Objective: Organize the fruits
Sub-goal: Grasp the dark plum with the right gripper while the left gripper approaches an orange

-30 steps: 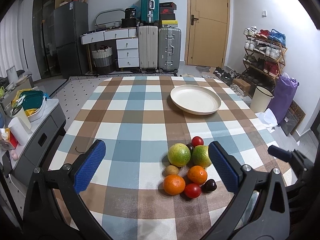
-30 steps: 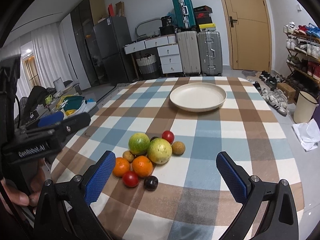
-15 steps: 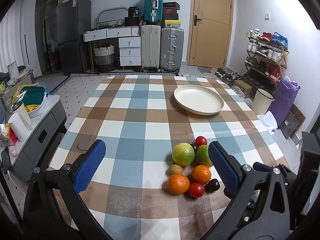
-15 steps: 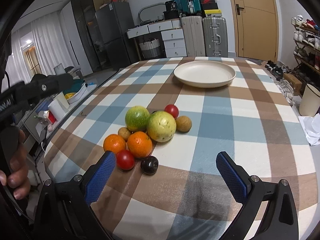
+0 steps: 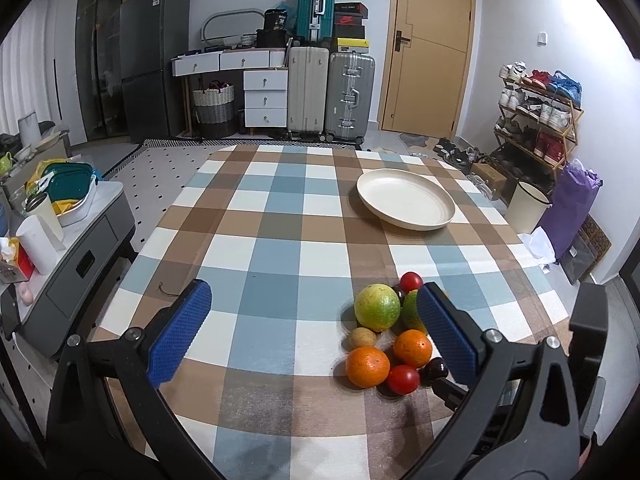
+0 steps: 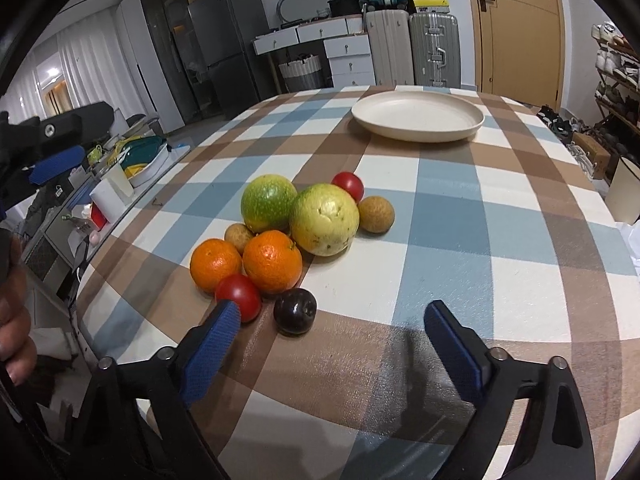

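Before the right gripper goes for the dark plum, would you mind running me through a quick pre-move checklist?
1. Right gripper open and holding nothing: ok.
2. Dark plum lies between its fingers' line of approach, nearer the left one: ok.
3. Clearance: a red tomato sits right beside the plum, by the left fingertip: not ok, risk of a nudge.
4. Plate holds nothing, free to receive fruit: ok.
5. Left gripper open, off to the side of the pile: ok.
6. Plum's firmness or slipperiness: cannot tell.
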Action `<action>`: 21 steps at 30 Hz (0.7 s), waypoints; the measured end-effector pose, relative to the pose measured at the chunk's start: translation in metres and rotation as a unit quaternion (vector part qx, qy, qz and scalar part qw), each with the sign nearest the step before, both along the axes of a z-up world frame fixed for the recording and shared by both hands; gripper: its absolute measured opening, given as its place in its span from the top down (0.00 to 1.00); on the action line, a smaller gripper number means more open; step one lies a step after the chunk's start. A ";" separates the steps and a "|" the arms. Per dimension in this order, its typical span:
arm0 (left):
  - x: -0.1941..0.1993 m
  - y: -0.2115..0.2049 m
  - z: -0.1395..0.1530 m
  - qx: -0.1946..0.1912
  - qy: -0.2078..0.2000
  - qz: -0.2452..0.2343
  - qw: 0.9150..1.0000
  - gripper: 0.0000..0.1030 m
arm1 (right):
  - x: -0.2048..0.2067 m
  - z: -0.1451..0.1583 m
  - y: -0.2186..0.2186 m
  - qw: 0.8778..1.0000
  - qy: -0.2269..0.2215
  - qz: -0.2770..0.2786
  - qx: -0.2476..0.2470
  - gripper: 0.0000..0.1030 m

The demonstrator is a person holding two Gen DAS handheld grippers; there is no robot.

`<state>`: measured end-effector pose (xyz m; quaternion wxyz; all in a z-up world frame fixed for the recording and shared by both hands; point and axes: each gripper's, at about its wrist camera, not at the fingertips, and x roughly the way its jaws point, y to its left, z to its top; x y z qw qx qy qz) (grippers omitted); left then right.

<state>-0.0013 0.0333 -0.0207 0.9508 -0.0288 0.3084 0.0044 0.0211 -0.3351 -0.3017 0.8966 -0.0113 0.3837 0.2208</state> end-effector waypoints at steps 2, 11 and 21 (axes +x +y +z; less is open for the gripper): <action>0.000 0.001 -0.001 -0.003 0.001 0.003 1.000 0.01 | 0.002 -0.003 0.003 1.000 0.005 0.002 -0.009 0.15; 0.007 0.019 -0.004 -0.019 0.004 0.016 1.000 0.01 | 0.006 -0.011 0.013 1.000 0.011 0.014 -0.025 0.35; 0.014 0.037 -0.011 -0.034 0.015 0.026 0.999 0.01 | 0.004 -0.012 0.022 0.999 0.006 0.040 -0.029 0.62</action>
